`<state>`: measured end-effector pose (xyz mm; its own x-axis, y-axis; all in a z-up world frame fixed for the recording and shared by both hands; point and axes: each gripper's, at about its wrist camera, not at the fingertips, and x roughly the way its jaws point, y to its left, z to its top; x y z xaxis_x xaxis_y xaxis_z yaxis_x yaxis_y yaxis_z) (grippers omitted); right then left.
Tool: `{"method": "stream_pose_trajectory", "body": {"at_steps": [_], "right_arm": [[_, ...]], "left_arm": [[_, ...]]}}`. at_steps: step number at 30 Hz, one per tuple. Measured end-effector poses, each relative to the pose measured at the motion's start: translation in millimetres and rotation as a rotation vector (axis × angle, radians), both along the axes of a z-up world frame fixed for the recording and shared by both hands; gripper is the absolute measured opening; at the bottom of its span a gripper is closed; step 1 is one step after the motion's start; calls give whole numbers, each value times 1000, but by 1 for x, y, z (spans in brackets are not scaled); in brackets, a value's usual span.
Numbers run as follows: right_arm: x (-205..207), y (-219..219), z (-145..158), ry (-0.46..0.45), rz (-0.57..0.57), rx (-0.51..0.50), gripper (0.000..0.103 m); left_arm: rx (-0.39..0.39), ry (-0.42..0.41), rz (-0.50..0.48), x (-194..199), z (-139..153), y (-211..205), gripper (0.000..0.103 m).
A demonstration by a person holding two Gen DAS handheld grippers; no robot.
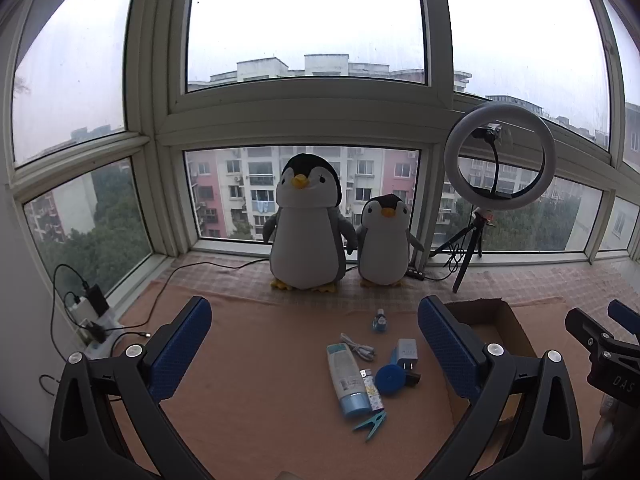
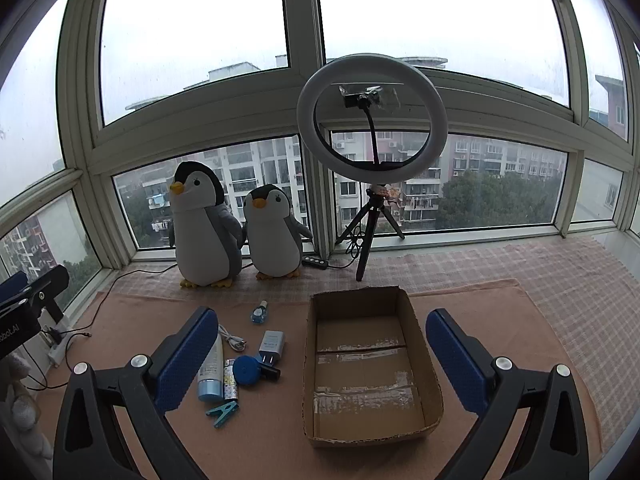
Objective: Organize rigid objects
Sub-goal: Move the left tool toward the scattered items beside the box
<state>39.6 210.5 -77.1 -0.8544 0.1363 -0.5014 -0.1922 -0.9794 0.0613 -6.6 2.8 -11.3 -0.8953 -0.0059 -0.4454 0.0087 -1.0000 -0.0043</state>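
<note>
Nothing is sorted yet: the open brown cardboard box (image 2: 368, 364) at lower centre of the right wrist view is empty. Left of it, the white tube with blue cap (image 2: 211, 372), white charger plug (image 2: 271, 345), round blue disc (image 2: 247, 369) and teal clothespin (image 2: 222, 409) lie clustered on the peach cloth (image 2: 260, 448). Left tongs (image 1: 316, 354) and right tongs (image 2: 322, 358) both gape wide, holding nothing.

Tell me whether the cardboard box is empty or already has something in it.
Empty. The right wrist view shows the cardboard box with only its bare taped floor.
</note>
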Motion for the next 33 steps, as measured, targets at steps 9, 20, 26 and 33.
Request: {"method": "stream_pose_trajectory", "body": {"at_steps": [9, 20, 26, 33], "right_arm": [[-4, 3, -2, -17, -4, -6, 102], [-4, 3, -2, -19, -5, -5, 102], [-6, 5, -3, -25, -8, -7, 102], [-7, 8, -8, -40, -10, -11, 102]], "left_arm": [[-6, -12, -5, -4, -2, 3, 103], [-9, -14, -5, -7, -3, 4, 103], [-12, -18, -8, -9, -4, 4, 103], [-16, -34, -10, -12, -8, 5, 103]]}}
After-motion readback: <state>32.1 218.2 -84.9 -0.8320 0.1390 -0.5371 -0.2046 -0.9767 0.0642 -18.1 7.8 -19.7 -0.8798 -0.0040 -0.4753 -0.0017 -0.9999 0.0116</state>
